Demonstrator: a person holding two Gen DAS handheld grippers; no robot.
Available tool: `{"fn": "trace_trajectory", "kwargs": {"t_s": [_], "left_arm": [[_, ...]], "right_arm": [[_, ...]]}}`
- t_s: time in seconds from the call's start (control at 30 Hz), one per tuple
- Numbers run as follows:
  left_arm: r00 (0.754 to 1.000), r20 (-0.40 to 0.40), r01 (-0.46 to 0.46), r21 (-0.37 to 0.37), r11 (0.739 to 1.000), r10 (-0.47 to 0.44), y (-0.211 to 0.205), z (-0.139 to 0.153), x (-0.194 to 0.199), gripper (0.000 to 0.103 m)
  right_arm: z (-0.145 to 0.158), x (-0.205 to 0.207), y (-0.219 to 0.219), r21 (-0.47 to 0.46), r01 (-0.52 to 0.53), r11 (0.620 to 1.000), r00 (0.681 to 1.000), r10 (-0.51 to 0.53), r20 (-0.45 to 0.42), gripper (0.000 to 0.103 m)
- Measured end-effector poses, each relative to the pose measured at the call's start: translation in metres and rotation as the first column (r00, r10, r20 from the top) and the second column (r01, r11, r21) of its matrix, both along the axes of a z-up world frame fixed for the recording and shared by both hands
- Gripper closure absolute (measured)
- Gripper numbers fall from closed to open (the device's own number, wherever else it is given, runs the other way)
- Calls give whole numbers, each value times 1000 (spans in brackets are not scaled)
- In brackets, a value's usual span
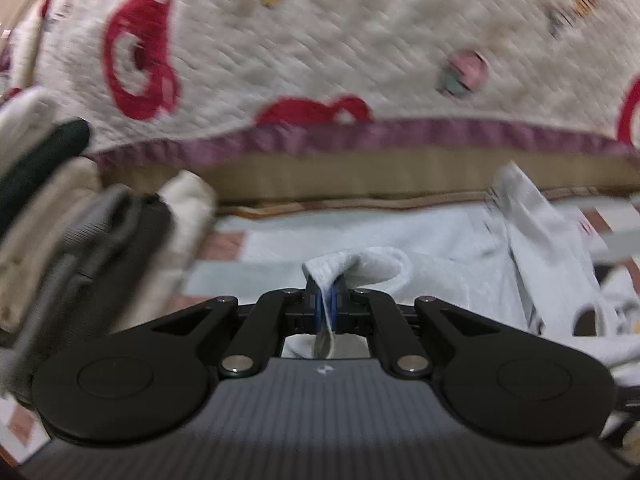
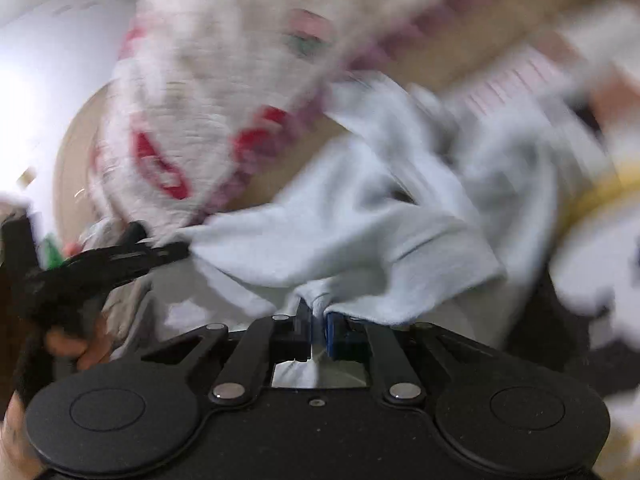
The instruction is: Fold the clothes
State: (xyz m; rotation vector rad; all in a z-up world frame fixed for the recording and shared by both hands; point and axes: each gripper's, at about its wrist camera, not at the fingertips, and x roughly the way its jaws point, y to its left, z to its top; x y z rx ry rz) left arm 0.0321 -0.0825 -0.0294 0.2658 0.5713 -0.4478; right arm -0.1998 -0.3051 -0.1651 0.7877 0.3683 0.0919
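Left hand-held gripper (image 1: pixel 326 300) matte black, blue pads, silver pivot screws, ribbed grey body, right hand-held gripper (image 2: pixel 318 326) alike

The left gripper (image 1: pixel 326 300) was clamped tight, blue pads pressed together on a fold of cloth. The right gripper (image 2: pixel 318 326) was pinched closed on fabric too. A bare hand (image 2: pixel 76 348) gripped the left tool's handle.

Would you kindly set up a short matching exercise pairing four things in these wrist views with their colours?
Things:
1. garment pinched in the left gripper
2. car shapes on the quilt
3. quilt's edge binding
4. gripper pads

Colours:
A. red
B. blue
C. pale blue-white
D. purple

Pairs: 1-C, 2-A, 3-D, 4-B
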Motion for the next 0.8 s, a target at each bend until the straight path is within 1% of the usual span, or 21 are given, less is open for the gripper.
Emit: {"fn": "trace_trajectory", "kwargs": {"t_s": [0.03,0.07,0.13,0.17,0.27,0.3,0.37,0.47,0.5,0.53,0.57,0.63,0.67,0.73,0.77,0.8], "left_arm": [[1000,5,-4,-25,1000,4,10,11,5,99],[1000,4,-2,-48,999,2,19,20,9,99],[1000,5,-11,-80,997,12,36,37,14,99],[1000,9,-15,-83,996,16,43,44,14,99],[999,22,-38,-89,995,40,66,65,14,99],[998,23,-53,-108,993,56,77,73,15,99],[996,20,-86,-151,985,90,101,87,15,99],[987,-41,-163,-255,953,157,154,100,16,99],[983,-66,-184,-261,948,173,169,99,16,99],[977,-92,-210,-244,947,193,183,94,15,99],[969,-115,-237,-210,948,217,194,84,15,99],[954,-159,-272,-115,955,253,209,61,14,99],[944,-187,-289,-63,955,273,216,49,15,98],[905,-270,-330,43,943,329,226,20,17,95],[888,-299,-345,67,936,349,230,8,15,95],[881,-315,-345,87,935,354,231,0,11,93]], "right_arm": [[17,-5,2,-34,-28,999,998,30,56,94],[29,-10,6,-66,-60,996,995,65,81,94],[50,-20,13,-132,-122,984,983,138,119,94],[60,-25,16,-166,-152,974,975,175,136,94],[91,-40,27,-268,-234,935,941,287,179,94],[98,-43,29,-299,-245,922,936,305,177,94],[107,-54,32,-352,-284,892,914,362,180,94],[95,-59,48,-350,-381,856,884,448,133,94],[91,-60,53,-347,-413,842,872,476,116,94],[87,-61,59,-344,-445,827,858,503,100,95],[76,-58,67,-336,-471,815,852,520,65,95],[53,-54,80,-303,-512,804,843,537,1,95],[40,-51,84,-269,-531,804,838,545,-24,95],[23,-45,92,-239,-531,813,846,525,-93,95],[20,-47,88,-245,-511,824,859,499,-116,95],[19,-50,83,-254,-489,835,873,469,-136,94]]}}
